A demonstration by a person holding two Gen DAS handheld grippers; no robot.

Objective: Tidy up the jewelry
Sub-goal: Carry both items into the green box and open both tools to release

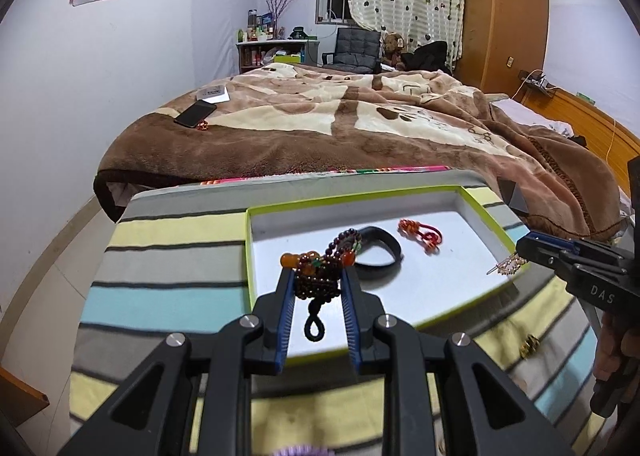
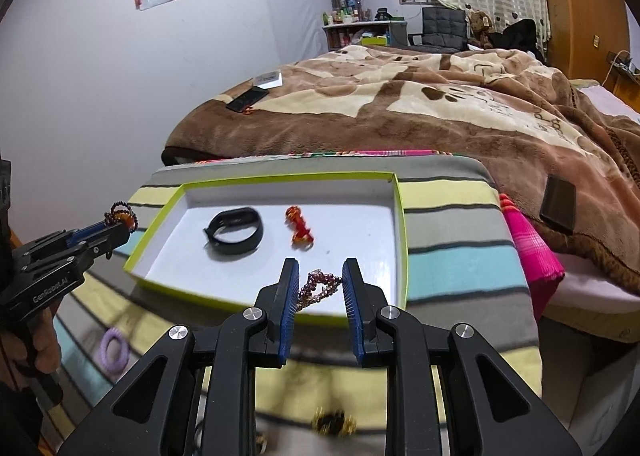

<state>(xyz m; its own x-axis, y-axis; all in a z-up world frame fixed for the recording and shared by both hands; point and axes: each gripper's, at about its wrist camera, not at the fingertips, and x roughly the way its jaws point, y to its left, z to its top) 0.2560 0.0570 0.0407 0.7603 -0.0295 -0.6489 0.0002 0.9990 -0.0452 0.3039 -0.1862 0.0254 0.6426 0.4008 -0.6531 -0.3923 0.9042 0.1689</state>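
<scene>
In the left wrist view, the left gripper (image 1: pixel 318 276) sat nearest, its jaws narrowed on a dark beaded bracelet (image 1: pixel 320 270) with orange beads, a cord loop hanging below. It hung over the near left part of the green-rimmed tray (image 1: pixel 250 252) on the striped cloth (image 1: pixel 168 256). In the tray lay a black band (image 1: pixel 380 250) and, farther right, a red knotted piece (image 1: pixel 420 236). The right gripper (image 1: pixel 520 252) entered from the right.

In the right wrist view, the right gripper (image 2: pixel 318 280) was nearest, jaws narrowed on a pink beaded hair clip (image 2: pixel 320 288), over the tray's near edge. A purple hair tie (image 2: pixel 114 350) lay on the cloth, near left.
</scene>
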